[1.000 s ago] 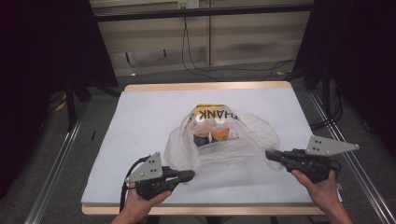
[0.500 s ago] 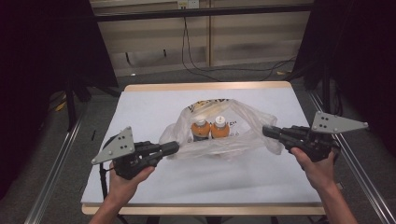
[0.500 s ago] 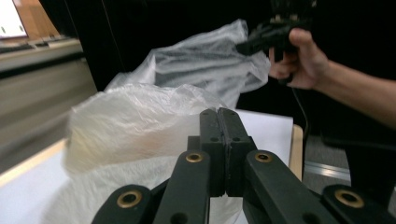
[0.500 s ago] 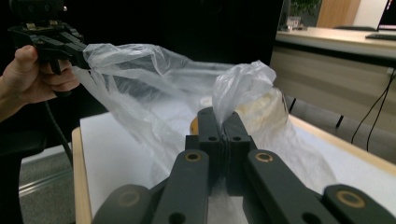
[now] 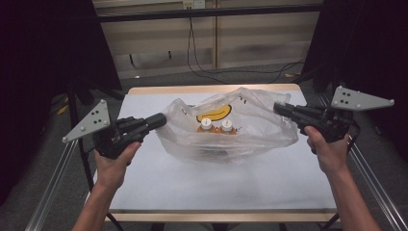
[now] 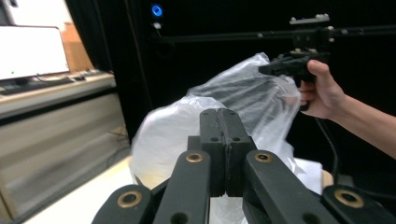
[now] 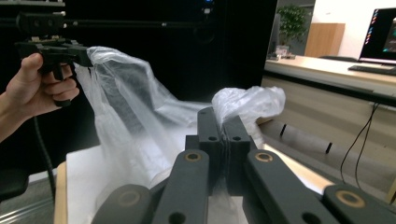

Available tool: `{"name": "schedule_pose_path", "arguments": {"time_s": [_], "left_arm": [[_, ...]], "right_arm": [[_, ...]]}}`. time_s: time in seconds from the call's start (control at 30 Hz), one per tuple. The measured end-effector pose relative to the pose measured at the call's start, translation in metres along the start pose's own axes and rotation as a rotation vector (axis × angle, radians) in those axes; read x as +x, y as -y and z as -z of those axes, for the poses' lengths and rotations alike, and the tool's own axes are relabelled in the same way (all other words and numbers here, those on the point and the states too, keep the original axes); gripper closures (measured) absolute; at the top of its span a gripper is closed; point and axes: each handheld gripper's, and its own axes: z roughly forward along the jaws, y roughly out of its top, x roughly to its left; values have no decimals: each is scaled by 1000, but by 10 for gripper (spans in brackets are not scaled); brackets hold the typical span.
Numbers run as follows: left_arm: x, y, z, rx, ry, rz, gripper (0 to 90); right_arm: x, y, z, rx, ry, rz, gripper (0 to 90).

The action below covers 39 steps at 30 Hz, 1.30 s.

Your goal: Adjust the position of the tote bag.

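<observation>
A clear plastic bag [image 5: 250, 130] with a yellow print is held up off the white table [image 5: 216, 183], stretched between both grippers. Inside it stand two orange bottles [image 5: 215, 127] with white caps. My left gripper [image 5: 161, 119] is shut on the bag's left edge [image 6: 187, 126]; my right gripper [image 5: 277, 108] is shut on its right edge [image 7: 247, 105]. In the left gripper view the other hand and right gripper [image 6: 294, 65] hold the far side of the bag. The right gripper view shows the left gripper [image 7: 56, 51] pinching the opposite side.
Metal rails [image 5: 53, 192] run along both table sides. Dark curtains stand left and right; cables [image 5: 202, 53] hang over a pale wall panel behind the table. A monitor [image 7: 380, 35] and desk show in the right gripper view.
Both grippers have risen and spread apart with the bag edges, lifting the bag so it opens up. The bottles now stand visible inside it.
</observation>
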Motion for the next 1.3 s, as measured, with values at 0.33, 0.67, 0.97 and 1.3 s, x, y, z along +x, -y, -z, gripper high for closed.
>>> {"name": "schedule_pose_path", "arguments": {"time_s": [0.33, 0.67, 0.97, 1.3], "left_arm": [[26, -15, 3, -27, -78, 6, 899], [43, -11, 18, -43, -147, 38, 899], [54, 2, 23, -24, -178, 56, 899], [64, 31, 22, 1, -233, 115, 899]], "right_arm": [[-16, -40, -8, -52, 51, 17, 889], [-34, -74, -6, -102, 136, 22, 891], [-46, -53, -19, -48, 143, -13, 892], [-54, -22, -22, 27, 177, -58, 892]]}}
